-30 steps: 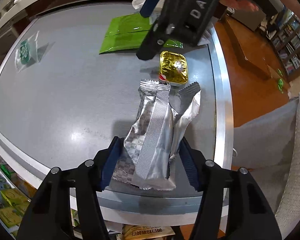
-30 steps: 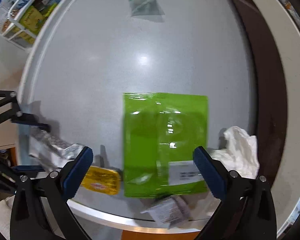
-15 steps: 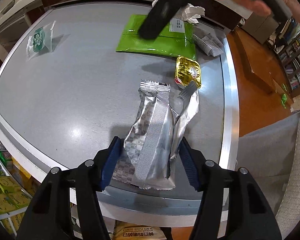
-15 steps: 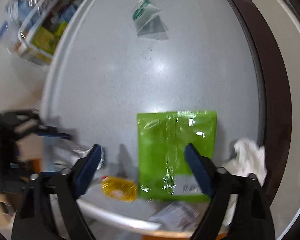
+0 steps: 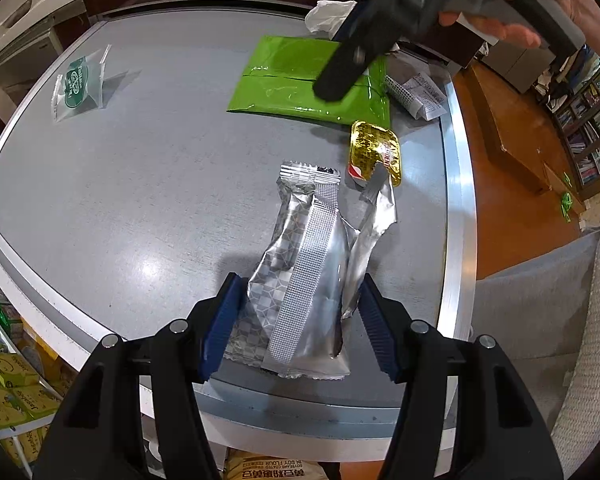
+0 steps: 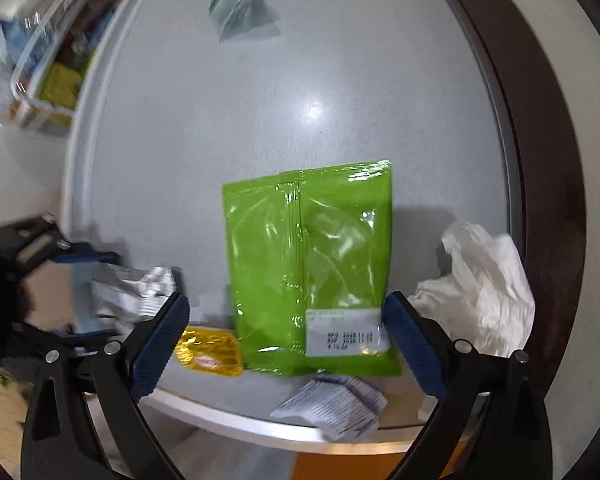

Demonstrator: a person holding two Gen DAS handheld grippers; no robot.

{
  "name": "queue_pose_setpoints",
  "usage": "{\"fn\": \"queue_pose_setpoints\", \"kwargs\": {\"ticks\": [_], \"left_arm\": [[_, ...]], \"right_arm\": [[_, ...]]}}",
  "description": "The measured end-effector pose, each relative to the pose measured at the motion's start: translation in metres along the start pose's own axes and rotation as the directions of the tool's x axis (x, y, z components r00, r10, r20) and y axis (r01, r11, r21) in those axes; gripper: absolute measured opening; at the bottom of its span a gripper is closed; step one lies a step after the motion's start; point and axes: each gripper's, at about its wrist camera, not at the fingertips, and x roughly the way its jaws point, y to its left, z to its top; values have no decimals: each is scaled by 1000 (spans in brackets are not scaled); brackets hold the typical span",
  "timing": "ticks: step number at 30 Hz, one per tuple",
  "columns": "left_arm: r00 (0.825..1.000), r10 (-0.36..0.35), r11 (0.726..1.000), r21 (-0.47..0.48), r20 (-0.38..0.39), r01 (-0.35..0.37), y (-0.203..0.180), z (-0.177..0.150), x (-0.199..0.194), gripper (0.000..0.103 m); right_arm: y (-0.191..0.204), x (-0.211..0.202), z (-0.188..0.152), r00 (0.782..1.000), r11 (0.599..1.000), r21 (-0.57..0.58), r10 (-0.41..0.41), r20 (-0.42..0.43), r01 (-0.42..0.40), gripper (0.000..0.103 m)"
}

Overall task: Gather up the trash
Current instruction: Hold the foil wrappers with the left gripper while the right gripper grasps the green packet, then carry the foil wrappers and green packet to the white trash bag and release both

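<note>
Since a second ago, pulled back and up from the far corner: right gripper (image 6: pixel 284 344), now hovering with fingers spread wide either side of the green snack bag (image 6: pixel 312 268), not touching it. Unchanged meanwhile: left gripper (image 5: pixel 300 320), fingers (image 5: pixel 224 320) open and straddling the silver foil wrapper (image 5: pixel 304 280) near the front edge of the grey surface (image 5: pixel 140 184), pads just beside its sides, contact not certain. Wrapper looks empty, light, crinkly and slick; likely to buckle or slide under a squeeze, so best pinched across the middle at the ribbed back seam. Green bag also flat, glossy and floppy; wider than the wrapper, better taken by a short edge near the white date label. Scattered elsewhere: gold foil lid (image 5: pixel 376 152) touching the wrapper's torn flap, crumpled white tissue (image 6: pixel 480 288) beside the bag, printed paper packet (image 6: pixel 336 404) at the rim, clear sachet with green logo (image 5: pixel 80 84) well apart at the far side. No bin visible. Left side of the right wrist view smeared by motion; packet print unreadable.
</note>
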Motion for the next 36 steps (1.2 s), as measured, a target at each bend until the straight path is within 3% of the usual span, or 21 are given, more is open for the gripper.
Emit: {"fn": "queue_pose_setpoints", "kwargs": {"ticks": [8, 14, 18, 19, 27, 36], "left_arm": [[1000, 10, 1000, -14, 5, -10, -3, -1, 2, 59], [1000, 29, 1000, -7, 5, -29, -6, 1, 3, 59], [998, 58, 998, 4, 1, -58, -9, 5, 6, 59], [998, 59, 998, 1, 3, -59, -9, 5, 6, 55], [999, 38, 996, -78, 20, -36, 1, 1, 1, 50], [993, 27, 970, -242, 117, 2, 18, -8, -16, 50]], "right_arm": [[28, 24, 8, 994, 992, -86, -95, -46, 90, 98], [52, 35, 14, 985, 976, -144, -169, -22, 164, 99], [56, 26, 12, 988, 975, -159, -156, 6, 155, 84], [54, 25, 13, 990, 979, -148, -144, 6, 143, 83], [30, 11, 12, 998, 995, -86, -49, 39, 52, 79], [3, -24, 6, 990, 999, -15, 35, 135, -33, 79]]}}
